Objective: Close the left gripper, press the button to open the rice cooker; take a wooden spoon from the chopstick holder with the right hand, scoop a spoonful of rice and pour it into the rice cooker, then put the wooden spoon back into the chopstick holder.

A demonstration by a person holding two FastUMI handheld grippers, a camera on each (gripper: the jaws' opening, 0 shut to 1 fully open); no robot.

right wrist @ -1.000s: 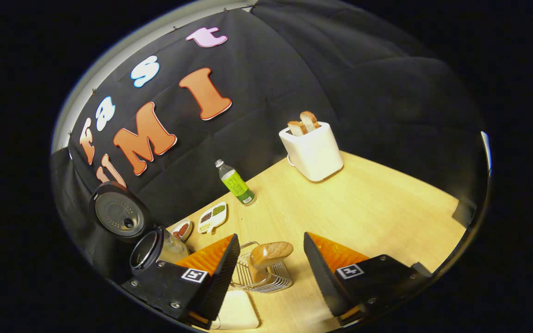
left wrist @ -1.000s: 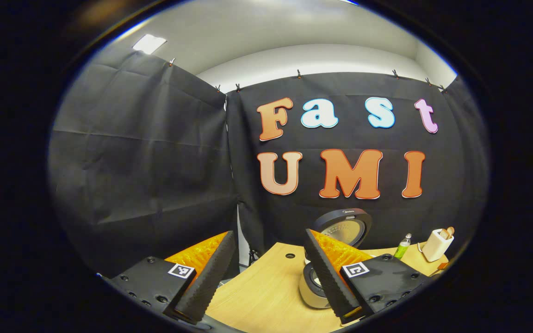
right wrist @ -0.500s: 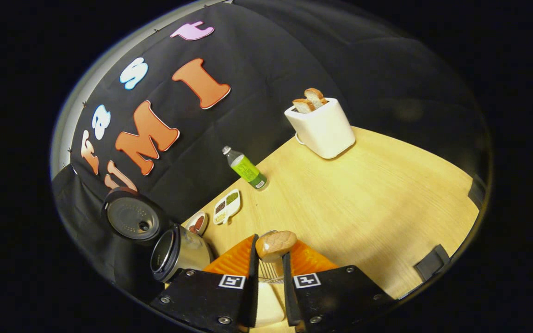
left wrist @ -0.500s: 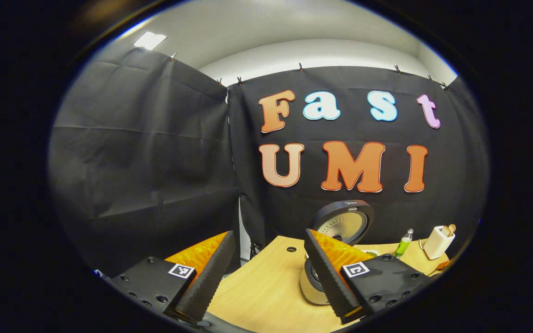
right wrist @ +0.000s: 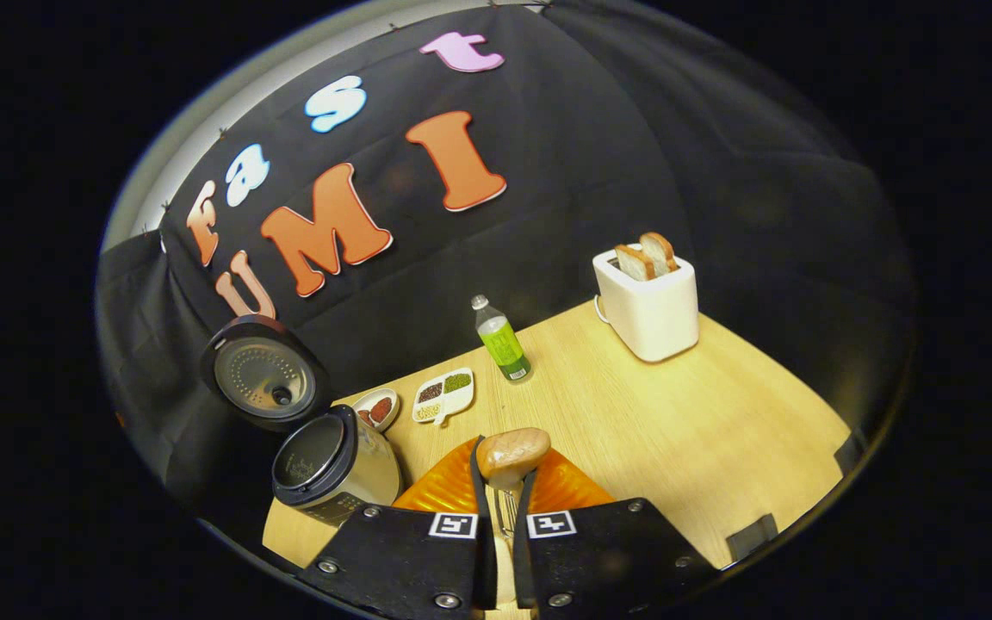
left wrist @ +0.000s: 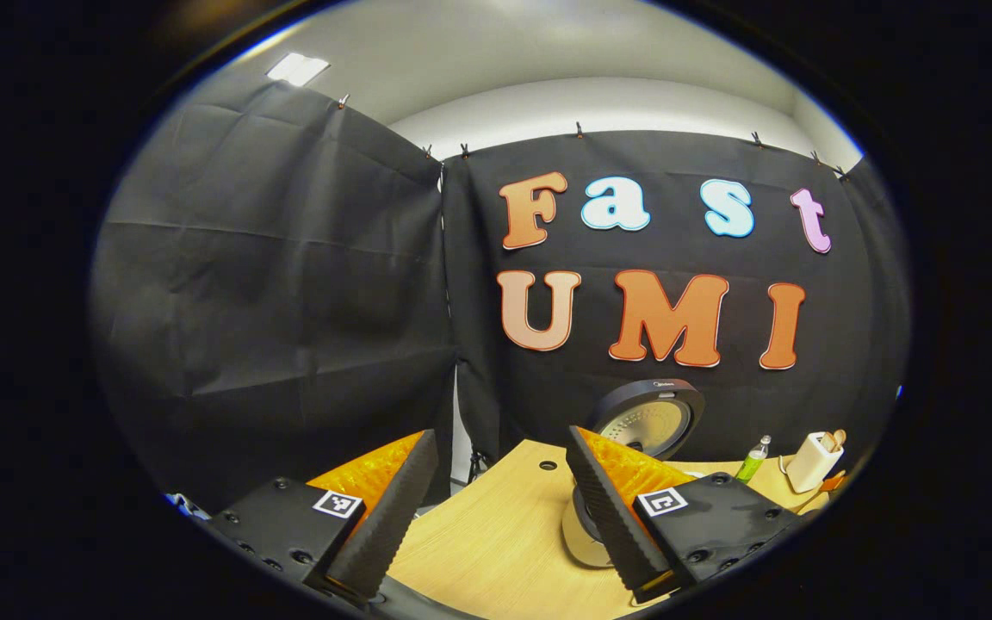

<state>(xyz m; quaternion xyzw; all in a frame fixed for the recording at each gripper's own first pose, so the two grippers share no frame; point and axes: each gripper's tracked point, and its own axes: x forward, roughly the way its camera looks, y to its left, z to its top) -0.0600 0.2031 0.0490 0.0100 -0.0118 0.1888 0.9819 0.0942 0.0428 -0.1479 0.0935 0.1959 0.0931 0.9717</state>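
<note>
A second ago the right gripper (right wrist: 503, 499) stood spread; now it pinches the spoon (right wrist: 511, 454), lifted right of the open cooker (right wrist: 334, 465). Scooping rice comes next. The left gripper (left wrist: 496, 508) stays spread.

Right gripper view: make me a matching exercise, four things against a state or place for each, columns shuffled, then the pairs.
Things:
1. rice cooker
2. toaster
3. wooden spoon
4. bottle

States or places:
A. two bread slices stick out of its top
B. lid stands open
C. upright near the back wall, between the divided dish and the toaster
D. gripped between the right tool's fingers

Pairs: 1-B, 2-A, 3-D, 4-C
</note>
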